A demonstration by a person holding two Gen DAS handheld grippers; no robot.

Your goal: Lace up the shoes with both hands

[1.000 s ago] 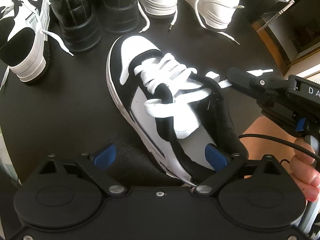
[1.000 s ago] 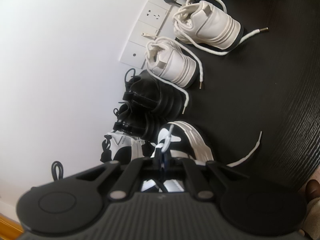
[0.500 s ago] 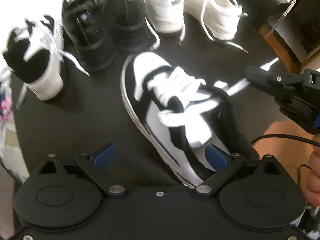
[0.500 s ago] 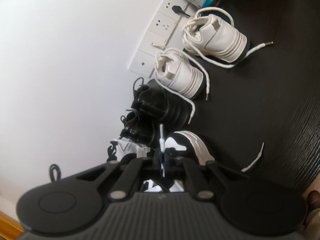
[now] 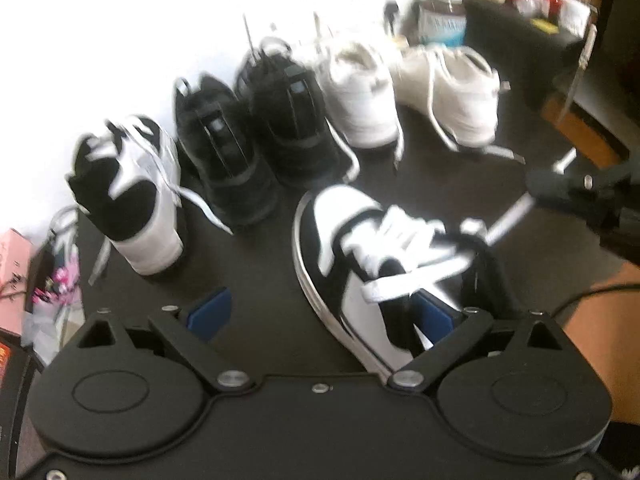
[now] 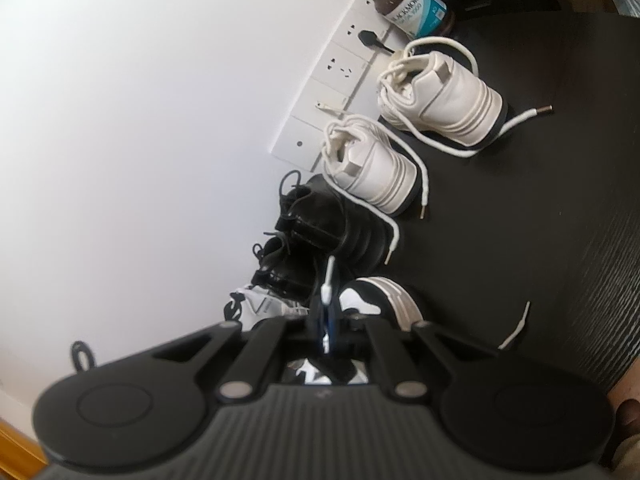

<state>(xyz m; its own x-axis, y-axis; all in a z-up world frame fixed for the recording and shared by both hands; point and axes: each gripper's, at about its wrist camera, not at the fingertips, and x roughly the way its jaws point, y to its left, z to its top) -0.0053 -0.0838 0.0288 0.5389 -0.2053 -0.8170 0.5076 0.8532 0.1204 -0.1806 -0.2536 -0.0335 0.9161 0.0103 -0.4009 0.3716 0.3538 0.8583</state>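
Versus a second ago the left view has tilted up: more wall, the far clutter and the whole row of shoes now show, and the frame is blurred. The black-and-white sneaker (image 5: 360, 264) sits lower-right in it. Left claw (image 5: 324, 312) is open, its blue pads wide apart, one pad by the sneaker's collar. Right claw (image 6: 326, 316) is unchanged, clamped on the white lace (image 5: 508, 220), which runs taut from the sneaker's eyelets. The lace is flat and woven, the sneaker has smooth panels and a white rubber sole, toe toward the wall, on the dark wood-grain table (image 6: 540, 240). The white pair (image 6: 420, 140) has loose laces.
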